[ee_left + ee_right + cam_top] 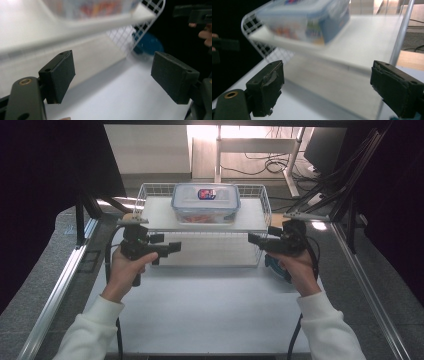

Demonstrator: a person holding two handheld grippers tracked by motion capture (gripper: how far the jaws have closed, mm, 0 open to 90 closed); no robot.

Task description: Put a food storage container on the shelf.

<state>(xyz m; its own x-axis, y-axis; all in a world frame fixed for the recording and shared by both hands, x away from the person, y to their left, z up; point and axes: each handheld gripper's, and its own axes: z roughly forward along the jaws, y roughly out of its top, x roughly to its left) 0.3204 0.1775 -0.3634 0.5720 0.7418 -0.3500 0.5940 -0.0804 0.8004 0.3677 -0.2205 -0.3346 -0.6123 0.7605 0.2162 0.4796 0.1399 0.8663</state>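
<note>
A clear plastic food box with a blue-rimmed lid and colourful contents sits on the upper shelf of a white wire rack; it looks blurred in the left gripper view and in the right gripper view. My left gripper is held at the rack's front left corner, open, nothing between its pads. My right gripper is held at the rack's front right corner, also open and empty, pads wide apart. The two grippers point toward each other across the rack's front.
The rack stands at the back of a white table mat. A blue round object lies on the mat by the rack's right side, under my right hand, also in the left gripper view. Metal frame rails run along both table sides.
</note>
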